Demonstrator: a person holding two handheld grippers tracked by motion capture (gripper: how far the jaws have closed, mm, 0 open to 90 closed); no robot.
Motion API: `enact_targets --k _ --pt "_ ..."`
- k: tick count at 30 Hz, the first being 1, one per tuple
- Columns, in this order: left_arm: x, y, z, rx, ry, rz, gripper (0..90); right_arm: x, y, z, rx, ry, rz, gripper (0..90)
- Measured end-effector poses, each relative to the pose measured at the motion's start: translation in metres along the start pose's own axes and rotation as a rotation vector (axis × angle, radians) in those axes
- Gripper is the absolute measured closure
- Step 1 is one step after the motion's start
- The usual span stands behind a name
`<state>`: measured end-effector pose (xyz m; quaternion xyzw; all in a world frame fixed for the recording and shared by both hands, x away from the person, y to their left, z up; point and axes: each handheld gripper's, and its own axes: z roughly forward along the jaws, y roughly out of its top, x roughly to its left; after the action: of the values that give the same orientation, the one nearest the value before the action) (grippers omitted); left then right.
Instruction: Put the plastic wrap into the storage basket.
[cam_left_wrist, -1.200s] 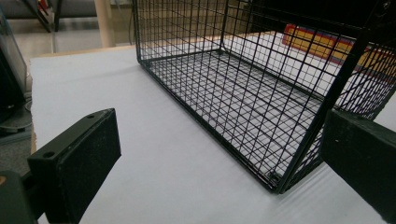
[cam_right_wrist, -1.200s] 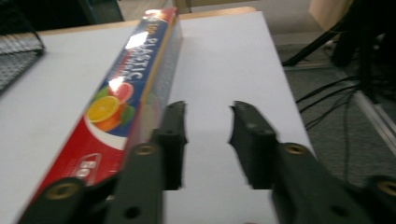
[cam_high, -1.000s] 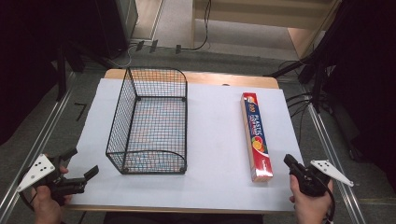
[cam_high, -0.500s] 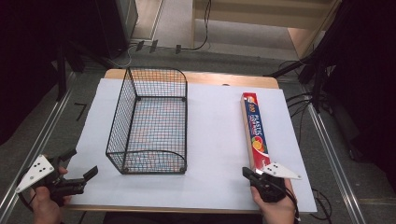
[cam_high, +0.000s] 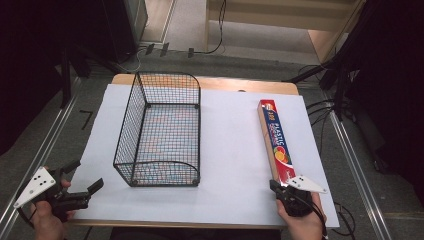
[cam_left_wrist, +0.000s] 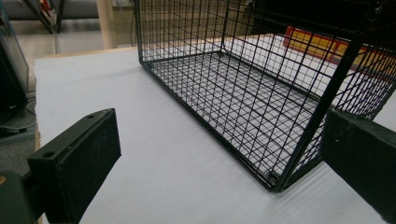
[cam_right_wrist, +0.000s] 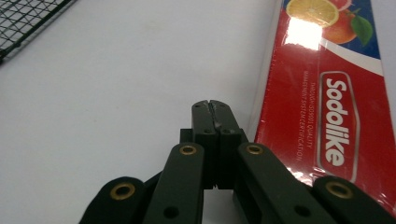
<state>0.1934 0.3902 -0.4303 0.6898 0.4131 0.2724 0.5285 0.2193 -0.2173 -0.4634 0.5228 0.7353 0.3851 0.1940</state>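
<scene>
A black wire basket (cam_high: 160, 135) stands on the white tabletop (cam_high: 230, 150), left of centre, with nothing inside. A long red and blue plastic-wrap box (cam_high: 275, 142) lies flat at the right, pointing away from me. My right gripper (cam_high: 274, 185) is shut on nothing, its tips low over the table just left of the box's near end. In the right gripper view the closed tips (cam_right_wrist: 211, 109) sit beside the box (cam_right_wrist: 327, 102). My left gripper (cam_high: 85, 176) is open at the table's near-left corner. Its view faces the basket (cam_left_wrist: 261, 93) between wide-apart jaws (cam_left_wrist: 219, 158).
The table's wooden far edge (cam_high: 210, 82) shows beyond the white sheet. Cables (cam_high: 320, 107) and dark stands crowd the floor at the right. A metal rail (cam_high: 40, 150) runs along the left side. Bare white surface lies between the basket and the box.
My right gripper has moved left from the table's right edge to the box's near end, staying shut. The left gripper has hardly moved.
</scene>
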Motion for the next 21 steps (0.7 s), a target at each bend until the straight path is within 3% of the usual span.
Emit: enact_targets --k 2,7,12,16,19,21 --pt "0.001 0.0 0.0 0.0 0.003 -0.003 0.0 -0.007 -0.002 -0.002 -0.01 0.016 0.003 90.0" --pt "0.001 0.0 0.0 -0.001 0.003 -0.001 0.0 -0.02 -0.003 -0.007 -0.024 -0.005 0.015 90.0" --pt "0.001 0.0 0.0 0.001 0.0 0.0 0.0 -0.026 -0.002 -0.011 -0.007 -0.065 -0.002 90.0" --pt "0.001 0.0 0.001 0.001 0.001 0.0 0.0 -0.029 -0.004 -0.011 -0.009 -0.045 0.01 90.0" --pt "0.0 0.0 0.001 0.005 0.002 0.001 0.0 -0.022 -0.006 -0.003 0.038 -0.024 -0.01 90.0" --pt "0.001 0.0 0.001 0.002 0.002 0.002 0.0 -0.019 -0.01 0.003 0.112 -0.068 -0.022 90.0"
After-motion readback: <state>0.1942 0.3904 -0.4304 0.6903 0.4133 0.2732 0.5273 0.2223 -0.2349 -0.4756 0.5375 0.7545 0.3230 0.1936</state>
